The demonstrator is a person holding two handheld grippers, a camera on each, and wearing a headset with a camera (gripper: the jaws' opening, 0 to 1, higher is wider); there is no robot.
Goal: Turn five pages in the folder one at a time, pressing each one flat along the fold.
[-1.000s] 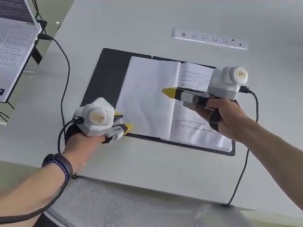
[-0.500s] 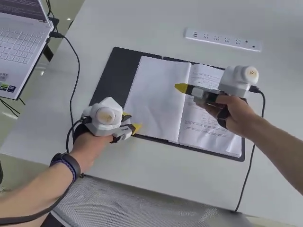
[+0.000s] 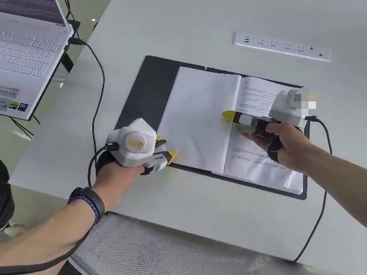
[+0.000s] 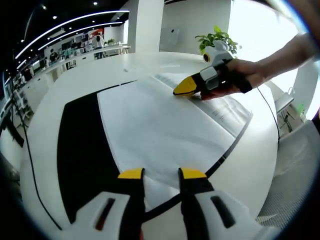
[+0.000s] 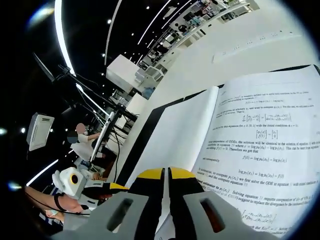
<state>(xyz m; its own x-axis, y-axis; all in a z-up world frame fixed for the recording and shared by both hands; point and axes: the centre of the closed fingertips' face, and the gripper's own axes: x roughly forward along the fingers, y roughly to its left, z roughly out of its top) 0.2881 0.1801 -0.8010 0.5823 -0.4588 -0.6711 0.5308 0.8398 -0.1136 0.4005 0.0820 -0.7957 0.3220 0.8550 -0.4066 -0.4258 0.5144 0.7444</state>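
Observation:
The folder lies open on the white table, with its black cover (image 3: pixel 143 86) on the left. A blank white page (image 3: pixel 198 120) sits in the middle and a printed page (image 3: pixel 258 154) on the right. My right gripper (image 3: pixel 229 116) is shut, and its yellow tips rest on the paper at the fold. In its own view the jaws (image 5: pixel 166 175) meet just where the blank and printed pages join. My left gripper (image 3: pixel 166 150) is open at the folder's near edge, by the blank page's corner. Its jaws (image 4: pixel 162 175) straddle that edge with nothing gripped.
A laptop (image 3: pixel 28 51) stands at the far left, with a black cable (image 3: pixel 98 86) running along the table beside the folder. A white power strip (image 3: pixel 281 47) lies beyond the folder. A mesh chair back (image 3: pixel 172 246) is at the table's near edge.
The head view has shifted, so the folder sits further right in the picture. The right gripper stays at the fold, a little lower onto the paper. The left gripper holds its place.

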